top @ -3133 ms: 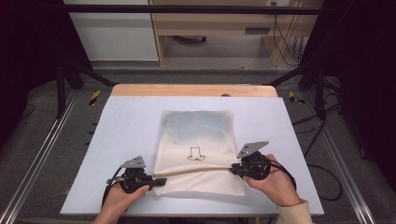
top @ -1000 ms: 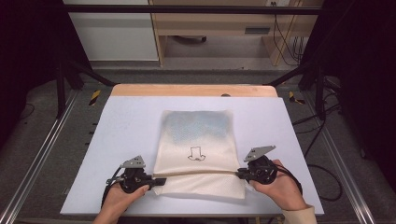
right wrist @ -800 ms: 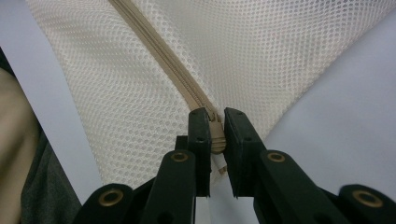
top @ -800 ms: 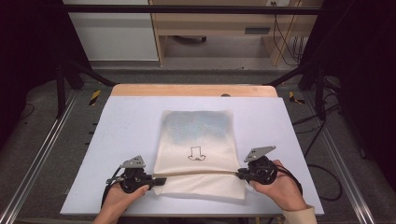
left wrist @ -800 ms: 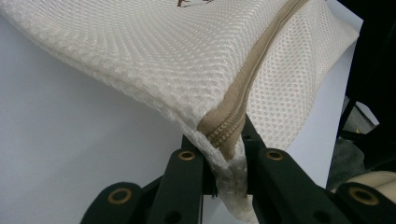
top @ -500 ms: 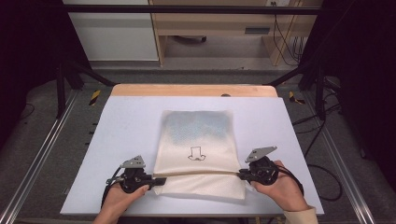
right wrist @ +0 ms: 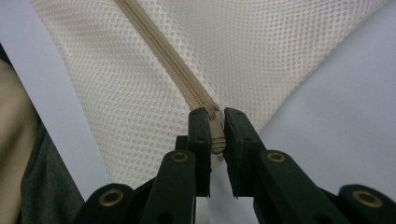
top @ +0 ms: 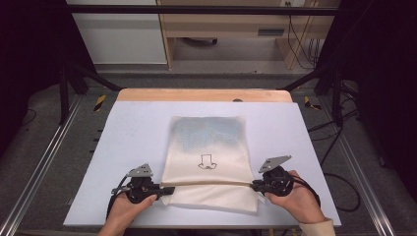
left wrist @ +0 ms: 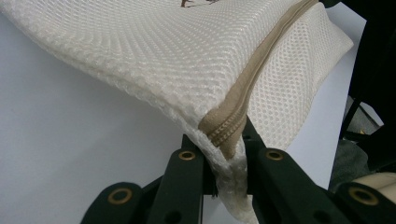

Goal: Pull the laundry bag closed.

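Both grippers pinch the mesh laundry bag at its zipper ends: left gripper fingers clamped, right gripper likewise. Keep the zipper taut and level above the surface.

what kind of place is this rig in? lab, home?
Likely a lab or workshop recording station: a pale blue table inside a black metal frame, cables hanging by plain wooden furniture, and a mesh zipper bag as the test item.
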The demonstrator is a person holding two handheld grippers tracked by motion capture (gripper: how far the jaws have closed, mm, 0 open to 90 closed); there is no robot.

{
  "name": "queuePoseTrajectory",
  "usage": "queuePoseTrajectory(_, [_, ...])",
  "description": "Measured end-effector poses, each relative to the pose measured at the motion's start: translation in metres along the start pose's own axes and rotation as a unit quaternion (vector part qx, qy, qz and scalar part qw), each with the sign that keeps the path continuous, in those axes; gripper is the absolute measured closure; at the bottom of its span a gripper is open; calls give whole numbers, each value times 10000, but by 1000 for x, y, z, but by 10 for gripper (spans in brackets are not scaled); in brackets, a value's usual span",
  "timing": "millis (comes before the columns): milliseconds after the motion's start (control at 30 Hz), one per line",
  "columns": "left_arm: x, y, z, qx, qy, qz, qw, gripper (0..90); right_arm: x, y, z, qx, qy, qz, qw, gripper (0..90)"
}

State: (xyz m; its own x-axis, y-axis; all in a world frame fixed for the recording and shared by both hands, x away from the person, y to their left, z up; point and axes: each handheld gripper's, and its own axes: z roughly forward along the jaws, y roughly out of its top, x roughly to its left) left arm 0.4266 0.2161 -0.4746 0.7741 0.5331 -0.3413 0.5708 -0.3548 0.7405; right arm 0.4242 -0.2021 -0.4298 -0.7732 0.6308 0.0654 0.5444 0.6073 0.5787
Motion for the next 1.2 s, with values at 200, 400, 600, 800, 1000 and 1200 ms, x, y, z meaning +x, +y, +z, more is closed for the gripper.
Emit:
queuePoseTrajectory(200, [-3, 0, 0, -15, 40, -72, 10000, 810, 1, 0, 7, 119, 4, -46, 9999, 815])
queuePoseTrajectory(400, [-6, 0, -1, -29, 169, -66, 9998, 690, 5, -1, 13, 184, 181, -235, 9994, 720])
queuePoseTrajectory(600, [-10, 0, -2, -30, 430, -73, 9990, 473, 11, 9, 18, -141, -126, -227, 9996, 385])
queuePoseTrajectory(800, [-9, -1, -10, -16, 736, -149, 9972, 297, 17, 16, 27, -319, -465, -122, 9983, 235])
queuePoseTrajectory(1000, [-9, 2, -19, -286, 941, -95, 9951, 224, 20, 19, 31, -487, -434, -163, 9977, 140])
queuePoseTrajectory(1200, [-7, 4, -27, -449, 1203, -96, 9917, 151, 22, 24, 33, -599, -524, -36, 9968, 83])
